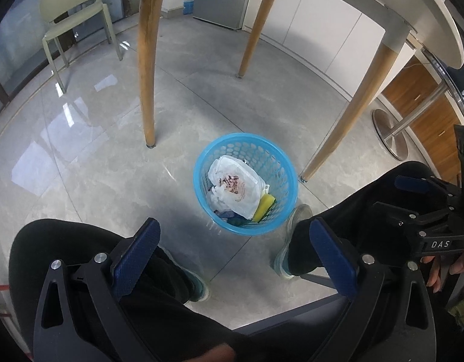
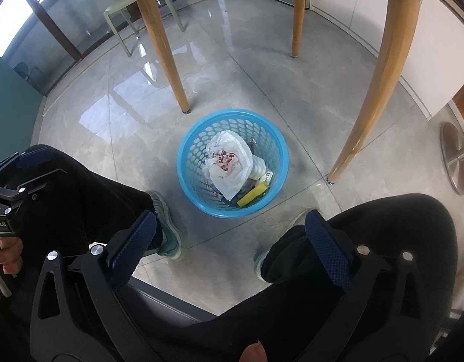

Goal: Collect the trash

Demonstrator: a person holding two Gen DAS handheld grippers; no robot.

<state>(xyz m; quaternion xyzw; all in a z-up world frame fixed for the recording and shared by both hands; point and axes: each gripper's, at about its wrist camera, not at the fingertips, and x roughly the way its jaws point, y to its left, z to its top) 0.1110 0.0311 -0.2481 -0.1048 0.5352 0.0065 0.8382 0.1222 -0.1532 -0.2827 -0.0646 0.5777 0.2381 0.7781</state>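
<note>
The trash sits in a blue perforated basket [image 1: 280,163] on the grey tiled floor [image 1: 96,157], between two wooden legs of the counter [image 1: 147,60], just ahead of the seated person's feet. Uppermost in the basket lies a crumpled white plastic bag [image 1: 235,187] with dark red print that is too creased to read; at about 5 o'clock from the bag a yellow sponge [image 1: 263,208] leans against the basket wall, and darker scraps show beneath. In the left wrist view the left claw [image 1: 232,253] hangs over the person's black-trousered knees at 6 o'clock from the basket, its blue pads spread wide with nothing between them. The right claw [image 2: 228,247] stands equally wide apart and empty. In the left view the right claw also appears at 3 o'clock, its black body lettered "DAS". In the right view the left claw appears at 9 o'clock, carrying a partly cut-off label ending "Robot.AI". A pale green chair [image 1: 75,15] stands at 11 o'clock.
</note>
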